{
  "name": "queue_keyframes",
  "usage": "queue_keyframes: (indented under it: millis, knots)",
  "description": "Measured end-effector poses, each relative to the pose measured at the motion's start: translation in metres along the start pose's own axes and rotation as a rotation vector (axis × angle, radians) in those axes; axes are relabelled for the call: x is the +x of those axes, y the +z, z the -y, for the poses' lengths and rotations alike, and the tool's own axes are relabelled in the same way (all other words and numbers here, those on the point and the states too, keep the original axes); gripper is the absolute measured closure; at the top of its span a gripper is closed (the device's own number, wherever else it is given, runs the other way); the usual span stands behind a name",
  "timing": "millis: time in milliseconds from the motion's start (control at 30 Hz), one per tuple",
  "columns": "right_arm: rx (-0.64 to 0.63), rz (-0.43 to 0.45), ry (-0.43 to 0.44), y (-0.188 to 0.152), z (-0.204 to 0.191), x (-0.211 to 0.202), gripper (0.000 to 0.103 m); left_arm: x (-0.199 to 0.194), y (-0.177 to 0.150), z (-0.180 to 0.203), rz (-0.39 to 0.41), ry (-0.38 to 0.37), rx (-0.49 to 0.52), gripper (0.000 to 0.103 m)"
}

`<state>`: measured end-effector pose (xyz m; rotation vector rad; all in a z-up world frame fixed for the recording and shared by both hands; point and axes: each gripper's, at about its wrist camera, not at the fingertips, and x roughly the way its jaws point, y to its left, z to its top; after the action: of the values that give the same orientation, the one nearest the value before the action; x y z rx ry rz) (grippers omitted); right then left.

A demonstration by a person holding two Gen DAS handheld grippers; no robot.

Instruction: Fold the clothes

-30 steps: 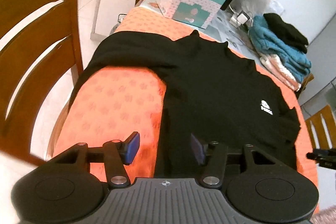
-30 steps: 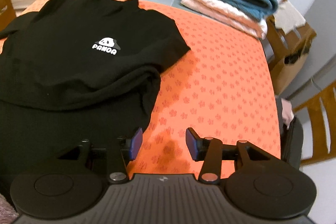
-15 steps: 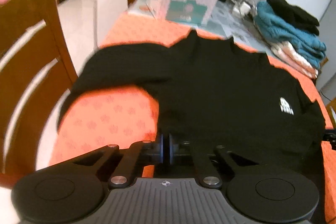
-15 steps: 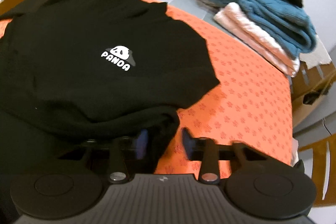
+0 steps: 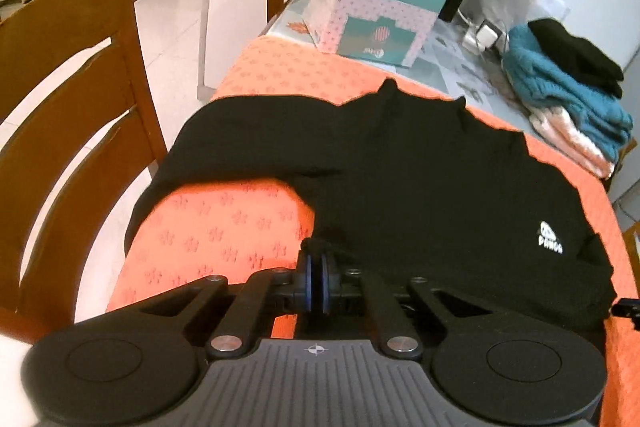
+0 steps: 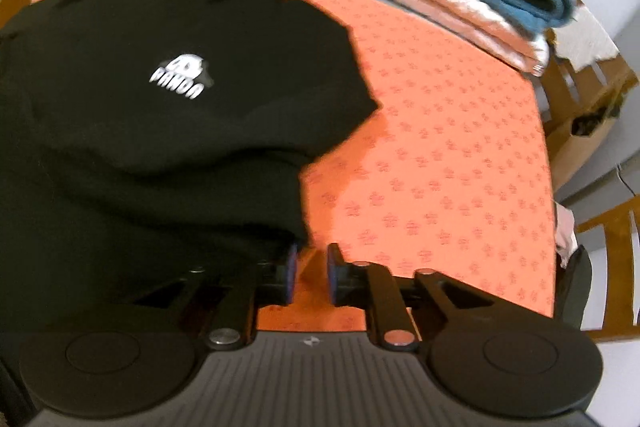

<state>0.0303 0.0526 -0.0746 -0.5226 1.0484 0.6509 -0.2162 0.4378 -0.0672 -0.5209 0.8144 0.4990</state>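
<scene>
While pressing both pads together on the near edge of the black sweater (image 5: 420, 179), holding the left hand-held gripper (image 5: 314, 281) low over the orange cloth (image 5: 224, 227) covering the counter (image 5: 460, 67). Pinching a small bunch of black fabric that is poking up just ahead of the closed pads. Passing a wooden chair (image 5: 80, 87) standing off to the left of this hand-held gripper, beside the counter's edge. Looking ahead along a long sleeve running left and drooping over that edge, with the body of the sweater spreading ahead and to the right. Facing two stacked teal and white boxes (image 5: 380, 23) far ahead, beyond the collar. Catching the white panda logo (image 5: 551, 241) well to the right, and a stack of folded clothes (image 5: 572, 107) further ahead on the right, black on blue on pink.

Keeping the right hand-held gripper (image 6: 311, 277) parted by a narrow gap, with only orange cloth showing between the pads and nothing being gripped. Sitting with the left pad just beside the sweater's (image 6: 160, 147) near right corner; touching or not, cannot tell through the blur. Leaving bare orange cloth ahead and to the right.
</scene>
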Motion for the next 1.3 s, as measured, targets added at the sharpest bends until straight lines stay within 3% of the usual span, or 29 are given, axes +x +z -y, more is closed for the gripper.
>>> queue_keyframes:
  millis: [267, 333, 400, 433, 533, 633, 700, 733, 767, 800, 1033, 1300]
  knots:
    - [0.244, 0.093, 0.070, 0.023, 0.059, -0.015, 0.080, -0.001, 0.004, 0.007, 0.013, -0.004, 0.018, 0.096]
    - [0.304, 0.107, 0.106, 0.035, 0.066, -0.006, 0.078, 0.000, 0.005, 0.008, 0.013, -0.001, 0.024, 0.096]
    - [0.387, 0.125, 0.148, 0.047, 0.074, 0.006, 0.060, -0.001, 0.006, 0.009, 0.015, 0.000, 0.029, 0.096]
    - [0.438, 0.133, 0.164, 0.051, 0.078, 0.014, 0.057, -0.001, 0.006, 0.010, 0.016, 0.002, 0.033, 0.096]
    - [0.577, 0.114, 0.204, 0.060, 0.087, 0.040, 0.056, 0.000, 0.008, 0.012, 0.019, 0.006, 0.043, 0.096]
    - [0.649, 0.080, 0.188, 0.066, 0.088, 0.068, 0.056, 0.001, 0.011, 0.014, 0.021, 0.007, 0.047, 0.096]
    - [0.649, 0.053, 0.199, 0.067, 0.084, 0.079, 0.060, 0.002, 0.014, 0.015, 0.024, 0.005, 0.053, 0.096]
    - [0.648, 0.041, 0.203, 0.067, 0.082, 0.084, 0.068, 0.003, 0.017, 0.016, 0.028, 0.003, 0.059, 0.096]
    - [0.639, 0.042, 0.201, 0.066, 0.080, 0.084, 0.090, 0.004, 0.020, 0.018, 0.031, 0.000, 0.064, 0.096]
    - [0.630, 0.044, 0.195, 0.065, 0.079, 0.084, 0.099, 0.005, 0.023, 0.019, 0.035, -0.002, 0.070, 0.096]
    - [0.694, 0.136, 0.154, 0.063, 0.103, 0.065, 0.100, 0.017, 0.055, 0.034, 0.082, -0.014, 0.120, 0.096]
    - [0.770, 0.104, 0.143, 0.056, 0.110, 0.090, 0.099, 0.069, 0.113, 0.047, 0.103, 0.013, 0.163, 0.096]
